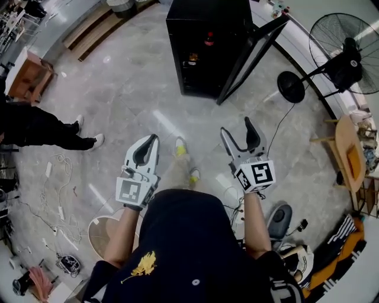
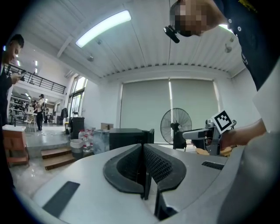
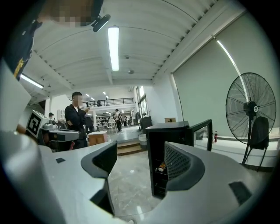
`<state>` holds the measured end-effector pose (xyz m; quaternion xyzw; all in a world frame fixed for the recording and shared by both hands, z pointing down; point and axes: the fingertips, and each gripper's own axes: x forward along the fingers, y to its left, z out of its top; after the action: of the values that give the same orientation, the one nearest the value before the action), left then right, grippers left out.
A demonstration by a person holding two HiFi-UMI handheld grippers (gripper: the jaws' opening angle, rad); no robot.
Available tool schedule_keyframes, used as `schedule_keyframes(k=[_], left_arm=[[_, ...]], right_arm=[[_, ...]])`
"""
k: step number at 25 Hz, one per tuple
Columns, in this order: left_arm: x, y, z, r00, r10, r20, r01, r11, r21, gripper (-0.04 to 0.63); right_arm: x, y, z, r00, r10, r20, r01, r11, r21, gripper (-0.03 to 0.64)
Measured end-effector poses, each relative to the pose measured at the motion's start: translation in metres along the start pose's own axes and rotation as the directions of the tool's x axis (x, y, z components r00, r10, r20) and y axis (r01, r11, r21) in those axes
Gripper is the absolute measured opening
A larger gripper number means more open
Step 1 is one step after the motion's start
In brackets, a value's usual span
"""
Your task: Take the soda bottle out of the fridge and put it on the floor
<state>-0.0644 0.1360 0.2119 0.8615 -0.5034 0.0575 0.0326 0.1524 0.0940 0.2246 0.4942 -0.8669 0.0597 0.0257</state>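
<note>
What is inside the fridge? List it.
The fridge stands with its door open. What looks like a red-capped bottle shows on an upper shelf, and an orange item lower down. The dark interior hides the rest.

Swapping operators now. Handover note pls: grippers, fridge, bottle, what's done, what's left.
Left gripper: shut, empty.
Right gripper: open, empty, pointed at the fridge.
Fridge: stands on the floor ahead, apart from both grippers, with its door already open.
Bottle: not out yet. Small items sit on the shelves. A red-topped one may be it, but it is too small to tell.
Done: door open.
Left: approach, grip the bottle, set it on the floor.
</note>
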Motion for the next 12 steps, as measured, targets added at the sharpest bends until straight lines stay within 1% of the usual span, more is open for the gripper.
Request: schedule_keyframes(k=[3, 8, 12], left_arm=[[0.02, 0.02, -0.005, 1.0, -0.004, 0.003, 0.004, 1.0, -0.024, 0.018], [0.068, 0.054, 0.006, 0.997, -0.029, 0.072, 0.034, 0.998, -0.061, 0.018], [0.104, 0.091, 0.012, 0.994, -0.039, 0.1, 0.048, 0.995, -0.086, 0.018]], right_arm=[[0.024, -0.002, 0.0, 1.0, 0.009, -0.028, -0.01, 1.0, -0.017, 0.308], [0.073, -0.021, 0.007, 0.999, -0.004, -0.053, 0.002, 0.999, -0.033, 0.302], [0.119, -0.028, 0.018, 0.999, -0.015, -0.051, 0.014, 1.0, -0.019, 0.298]])
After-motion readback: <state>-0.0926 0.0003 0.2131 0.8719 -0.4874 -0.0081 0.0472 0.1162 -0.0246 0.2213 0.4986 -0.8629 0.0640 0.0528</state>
